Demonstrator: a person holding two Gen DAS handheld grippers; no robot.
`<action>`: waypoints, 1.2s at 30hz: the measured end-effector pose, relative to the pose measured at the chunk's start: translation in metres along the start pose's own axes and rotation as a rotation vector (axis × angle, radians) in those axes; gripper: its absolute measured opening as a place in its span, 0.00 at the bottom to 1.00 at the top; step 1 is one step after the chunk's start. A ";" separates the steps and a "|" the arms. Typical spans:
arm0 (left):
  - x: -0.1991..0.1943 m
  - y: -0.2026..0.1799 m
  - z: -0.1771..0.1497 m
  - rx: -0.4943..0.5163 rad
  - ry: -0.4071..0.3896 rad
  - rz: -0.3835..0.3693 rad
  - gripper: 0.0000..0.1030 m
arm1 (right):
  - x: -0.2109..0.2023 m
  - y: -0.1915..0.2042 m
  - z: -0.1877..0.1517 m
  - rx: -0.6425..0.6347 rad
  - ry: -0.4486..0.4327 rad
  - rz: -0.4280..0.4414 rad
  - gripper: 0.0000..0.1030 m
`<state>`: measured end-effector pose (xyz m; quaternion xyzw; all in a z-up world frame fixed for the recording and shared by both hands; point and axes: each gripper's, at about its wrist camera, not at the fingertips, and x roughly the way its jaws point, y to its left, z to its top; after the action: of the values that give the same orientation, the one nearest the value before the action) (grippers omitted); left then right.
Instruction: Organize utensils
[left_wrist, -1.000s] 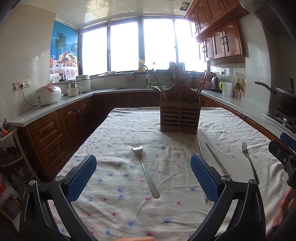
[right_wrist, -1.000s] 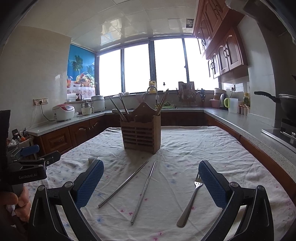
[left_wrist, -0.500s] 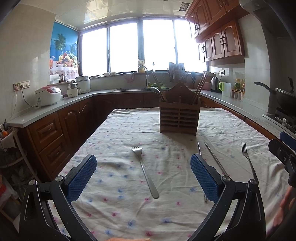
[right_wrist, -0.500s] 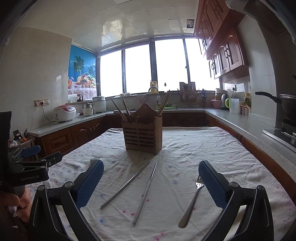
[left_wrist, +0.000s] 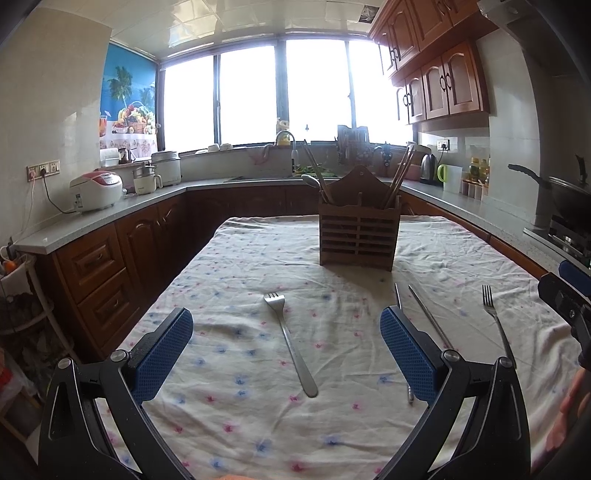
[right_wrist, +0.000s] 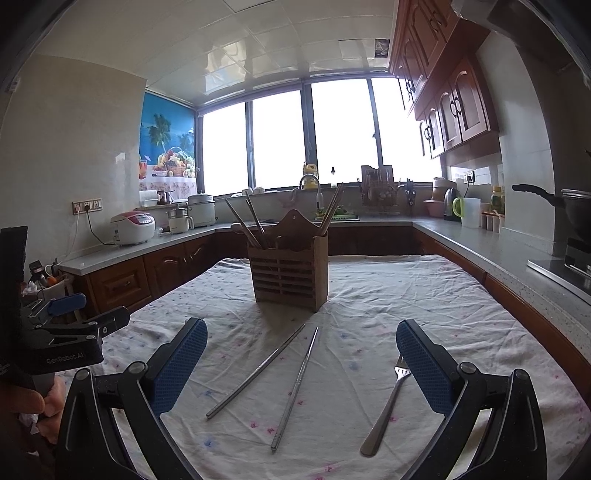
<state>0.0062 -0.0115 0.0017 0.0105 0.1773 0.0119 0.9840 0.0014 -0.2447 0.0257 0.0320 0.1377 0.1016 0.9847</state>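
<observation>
one wooden holder (left_wrist: 357, 236) holds chopsticks (left_wrist: 399, 176), spoon (left_wrist: 314, 183); both grippers' fingers apart, empty.

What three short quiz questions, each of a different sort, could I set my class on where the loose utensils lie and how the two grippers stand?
1. True or false: the left gripper is shut on a fork.
2. Multiple choice: what lies on the tablecloth between the right gripper's fingers? A) a spoon B) two metal chopsticks C) a knife
3. Fill in: the wooden holder stands ___ on the table, beyond the loose cutlery.

Key
1. False: it is open, with the left fork lying on the cloth between its fingers.
2. B. The right fork lies by the right finger.
3. upright
</observation>
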 end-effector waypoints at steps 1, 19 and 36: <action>0.001 0.000 0.000 -0.002 0.002 -0.001 1.00 | 0.000 0.000 0.000 0.000 -0.001 0.001 1.00; 0.001 0.000 0.004 -0.002 0.000 -0.009 1.00 | -0.001 0.000 0.007 0.002 -0.006 0.014 1.00; 0.004 0.000 0.004 -0.003 0.009 -0.012 1.00 | -0.001 0.002 0.010 0.006 -0.006 0.025 1.00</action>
<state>0.0118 -0.0113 0.0040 0.0079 0.1819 0.0066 0.9833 0.0032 -0.2430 0.0355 0.0370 0.1348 0.1135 0.9837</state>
